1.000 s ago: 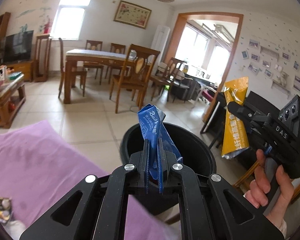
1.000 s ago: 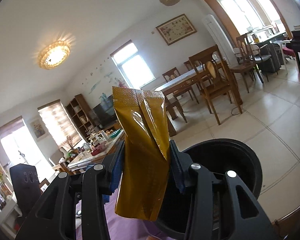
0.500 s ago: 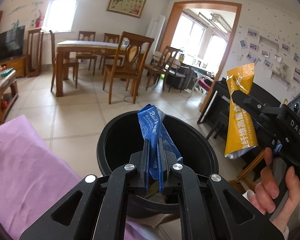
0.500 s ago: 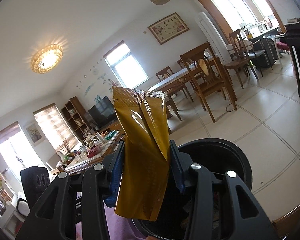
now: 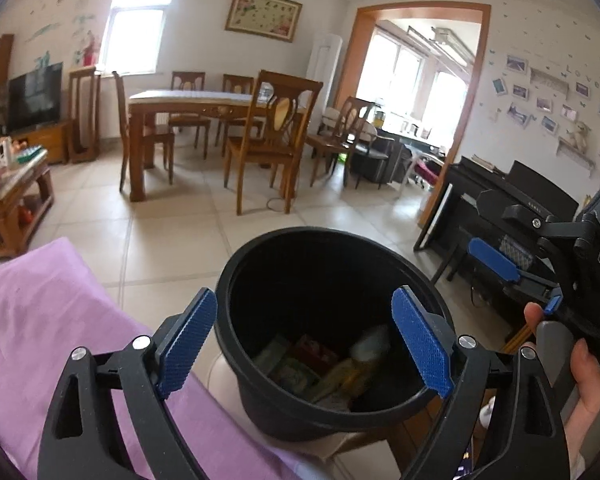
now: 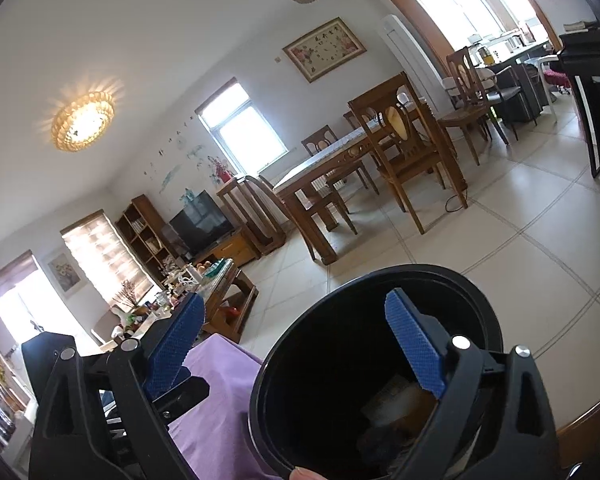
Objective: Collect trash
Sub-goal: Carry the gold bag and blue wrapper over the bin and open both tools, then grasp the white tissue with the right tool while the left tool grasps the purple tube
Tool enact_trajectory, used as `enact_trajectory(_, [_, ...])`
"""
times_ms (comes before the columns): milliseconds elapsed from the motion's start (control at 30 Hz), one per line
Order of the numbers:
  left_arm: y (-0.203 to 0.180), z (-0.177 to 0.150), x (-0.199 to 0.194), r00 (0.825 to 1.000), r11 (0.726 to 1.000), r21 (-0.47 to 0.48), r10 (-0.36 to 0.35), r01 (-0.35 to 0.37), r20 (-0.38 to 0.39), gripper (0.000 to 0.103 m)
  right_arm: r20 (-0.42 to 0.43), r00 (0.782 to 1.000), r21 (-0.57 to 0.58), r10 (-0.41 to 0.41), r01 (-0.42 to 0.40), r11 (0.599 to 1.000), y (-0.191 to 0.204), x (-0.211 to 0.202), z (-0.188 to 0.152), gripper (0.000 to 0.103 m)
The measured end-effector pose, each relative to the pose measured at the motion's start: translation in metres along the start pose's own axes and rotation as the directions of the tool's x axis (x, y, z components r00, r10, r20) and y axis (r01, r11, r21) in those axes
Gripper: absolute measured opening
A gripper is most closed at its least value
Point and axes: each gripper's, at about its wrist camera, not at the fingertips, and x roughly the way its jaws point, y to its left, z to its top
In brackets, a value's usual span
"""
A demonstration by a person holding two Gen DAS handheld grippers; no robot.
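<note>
A black round trash bin (image 5: 256, 280) stands beside the purple cloth (image 5: 40, 312); it also shows in the right wrist view (image 6: 472, 292). Several wrappers (image 5: 320, 372) lie at its bottom, blurred. My left gripper (image 5: 304, 340) is open and empty, its blue pads (image 5: 186, 340) spread on either side of the bin's mouth. My right gripper (image 6: 296, 344) is open and empty above the bin's rim; it also shows in the left wrist view (image 5: 512, 276), to the right of the bin, held by a hand.
Purple cloth (image 6: 216, 408) covers the surface left of the bin. A dining table with wooden chairs (image 5: 204, 120) stands across the tiled floor. A coffee table (image 5: 8, 200) is at the left, a black piano (image 5: 512, 184) at the right.
Both grippers have opened. The blue wrapper left the left gripper and the yellow packet left the right gripper; both are gone from the jaws, and the bin is nearer.
</note>
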Motion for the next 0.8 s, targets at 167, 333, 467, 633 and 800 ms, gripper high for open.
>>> enact_trajectory(167, [0.008,-0.008,-0.021,1.0,1.0,-0.011,0.015,-0.015,-0.015,0.088,-0.011,1.0,-0.021,0.012,-0.012,1.0,0.013,0.002,-0.001,0.091])
enact_trajectory(333, [0.032,-0.029,-0.074,0.998,0.998,-0.028,0.059,-0.059,-0.013,0.088,-0.051,0.998,-0.072,0.048,-0.052,0.996,0.034,0.01,-0.009,0.091])
enact_trajectory(467, [0.075,-0.045,-0.13,0.993,0.99,-0.082,0.118,-0.118,-0.004,0.088,-0.119,0.989,-0.113,0.085,-0.098,0.989,0.064,0.022,-0.024,0.091])
enact_trajectory(633, [0.141,-0.078,-0.208,0.976,0.967,-0.133,0.214,-0.216,-0.026,0.088,-0.232,0.963,-0.176,0.137,-0.18,0.968,0.11,0.035,-0.053,0.091])
enact_trajectory(800, [0.209,-0.118,-0.281,0.935,0.931,-0.115,0.336,-0.348,-0.112,0.079,-0.404,0.895,-0.224,0.188,-0.296,0.929,0.165,0.051,-0.103,0.091])
